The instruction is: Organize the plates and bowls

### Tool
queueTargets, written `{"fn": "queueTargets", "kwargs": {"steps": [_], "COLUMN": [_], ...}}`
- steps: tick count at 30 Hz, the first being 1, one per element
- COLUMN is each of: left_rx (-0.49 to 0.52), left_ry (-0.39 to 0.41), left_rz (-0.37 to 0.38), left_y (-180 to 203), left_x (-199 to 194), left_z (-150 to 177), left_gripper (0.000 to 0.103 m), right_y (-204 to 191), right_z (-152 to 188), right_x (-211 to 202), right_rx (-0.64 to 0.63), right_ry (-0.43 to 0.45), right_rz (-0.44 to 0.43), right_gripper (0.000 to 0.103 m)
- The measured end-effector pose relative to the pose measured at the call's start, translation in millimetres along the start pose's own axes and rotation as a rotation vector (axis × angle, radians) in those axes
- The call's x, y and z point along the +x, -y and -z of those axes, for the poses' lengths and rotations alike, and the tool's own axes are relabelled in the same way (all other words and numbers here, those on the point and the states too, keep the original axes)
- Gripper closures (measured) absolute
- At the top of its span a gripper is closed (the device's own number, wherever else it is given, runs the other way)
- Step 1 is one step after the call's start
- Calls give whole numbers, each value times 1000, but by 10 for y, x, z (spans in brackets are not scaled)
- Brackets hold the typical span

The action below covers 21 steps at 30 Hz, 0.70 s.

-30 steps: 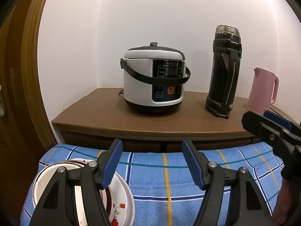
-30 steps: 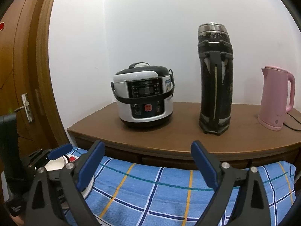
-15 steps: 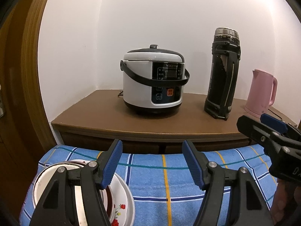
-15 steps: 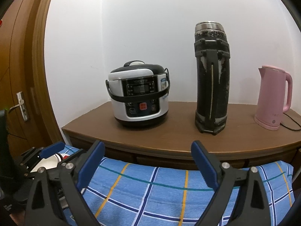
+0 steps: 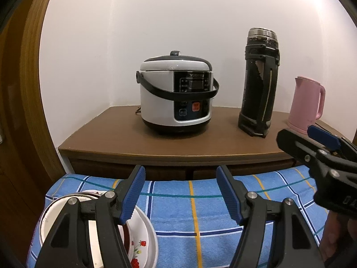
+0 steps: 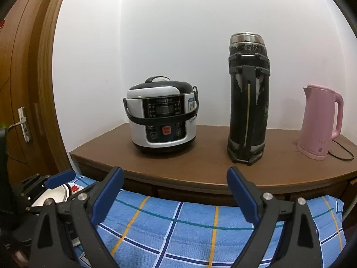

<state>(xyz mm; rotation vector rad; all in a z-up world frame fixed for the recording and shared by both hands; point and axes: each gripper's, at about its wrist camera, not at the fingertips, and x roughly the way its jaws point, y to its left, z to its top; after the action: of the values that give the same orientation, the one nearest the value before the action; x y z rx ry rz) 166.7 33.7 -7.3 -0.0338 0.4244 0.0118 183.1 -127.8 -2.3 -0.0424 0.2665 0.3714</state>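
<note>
A stack of white dishes (image 5: pixel 142 243) with red flower prints, with a metal-rimmed bowl on top (image 5: pixel 48 218), lies at the left of the blue checked cloth (image 5: pixel 196 203). My left gripper (image 5: pixel 180 192) is open and empty, its left finger over the stack. In the right wrist view the stack (image 6: pixel 62 193) shows at the far left, mostly hidden behind the left gripper. My right gripper (image 6: pixel 175 193) is open and empty above the cloth (image 6: pixel 178 230). It also shows in the left wrist view (image 5: pixel 321 143) at the right edge.
A brown wooden cabinet (image 5: pixel 178 143) stands behind the cloth. It carries a white rice cooker (image 5: pixel 176 96), a tall black thermos (image 5: pixel 260 82) and a pink kettle (image 5: pixel 308 105) with a cord. A wooden door (image 6: pixel 20 89) is at the left.
Both grippers have lifted and tilted up a little, so the cabinet and its appliances sit lower in both views. Both stay open and empty.
</note>
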Motion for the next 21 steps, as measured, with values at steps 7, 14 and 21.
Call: {"fn": "queueTargets", "kwargs": {"steps": [7,14,21], "left_rx": [-7,-32,32], "left_ry": [-23,-47,14], "left_rz": [-1,17,26], "left_y": [-18,-59,51], "left_x": [34,96,28], "left_z": [7,18,40], "left_gripper": [34,34,34], "right_y": [-5,-19,-14], "right_z": [-12,-10,-14], "right_x": [-7,-14,-37], "right_rx": [-9,-17,-31], "right_ry": [5,3,22], "right_rz": [10,12,33], "right_gripper": [8,8,8]}}
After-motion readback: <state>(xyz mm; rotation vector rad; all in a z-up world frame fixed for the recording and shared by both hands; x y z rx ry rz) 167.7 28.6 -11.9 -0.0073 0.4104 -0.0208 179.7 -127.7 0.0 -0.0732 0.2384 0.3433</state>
